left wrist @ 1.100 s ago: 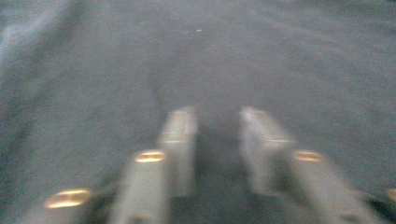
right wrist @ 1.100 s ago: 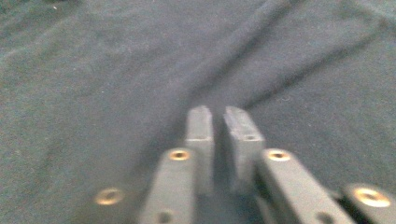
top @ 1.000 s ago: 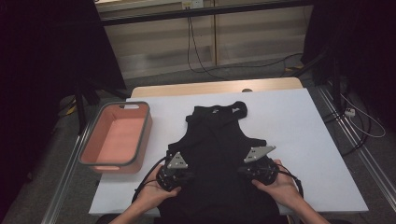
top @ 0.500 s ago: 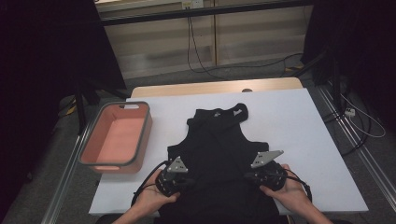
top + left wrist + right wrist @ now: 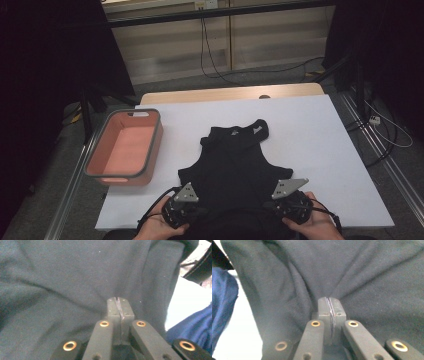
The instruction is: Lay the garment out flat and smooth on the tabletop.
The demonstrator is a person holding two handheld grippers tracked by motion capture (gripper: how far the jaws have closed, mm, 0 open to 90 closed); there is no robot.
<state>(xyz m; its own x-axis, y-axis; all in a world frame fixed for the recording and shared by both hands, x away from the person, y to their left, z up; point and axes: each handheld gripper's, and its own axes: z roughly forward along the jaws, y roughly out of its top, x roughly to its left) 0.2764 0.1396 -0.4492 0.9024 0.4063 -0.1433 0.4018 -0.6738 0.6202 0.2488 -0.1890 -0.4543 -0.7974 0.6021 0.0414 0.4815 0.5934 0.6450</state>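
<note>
A black sleeveless top (image 5: 235,160) lies flat on the white table (image 5: 325,135), neck end toward the far side and lower part at the near edge. My left gripper (image 5: 186,210) is at its lower left and my right gripper (image 5: 291,206) at its lower right. In the left gripper view the jaws (image 5: 117,301) are shut with dark fabric (image 5: 65,280) bunched at their tips. The right gripper view shows the same: shut jaws (image 5: 329,301) pinching the dark fabric (image 5: 362,272), with folds running out from the grip.
A pink bin with a grey rim (image 5: 125,147) sits at the table's left side. Blue clothing of the person (image 5: 192,325) (image 5: 222,290) is close behind the table's near edge. Cables lie on the floor beyond the far edge and to the right.
Both hands have drawn back toward the near edge, and the black top has slid with them toward the person. The jaws have stayed shut.
</note>
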